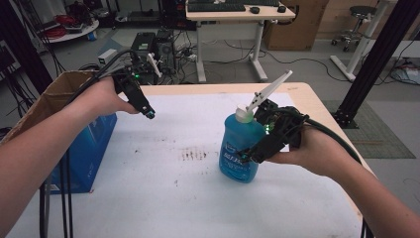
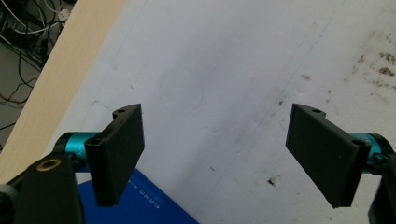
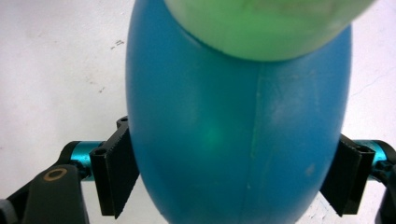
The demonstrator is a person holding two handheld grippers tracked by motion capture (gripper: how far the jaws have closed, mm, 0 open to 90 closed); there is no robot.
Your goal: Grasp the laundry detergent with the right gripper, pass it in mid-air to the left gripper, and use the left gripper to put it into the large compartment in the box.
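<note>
My right claw [image 1: 246,157] is clamped on the blue bottle [image 1: 239,148], jaws pressed against both its sides; it stands upright on the white worktop [image 1: 163,188] at about four o'clock. My left claw [image 1: 148,114] hangs wide open and empty at ten o'clock.

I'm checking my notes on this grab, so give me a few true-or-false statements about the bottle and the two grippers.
1. The right gripper is clamped on the blue bottle. True.
2. The left gripper holds a cap. False: its jaws are open with nothing between them.
3. The bottle lies on its side. False: it stands upright on the table.
4. A blue box stands at the table's left edge. True.
</note>
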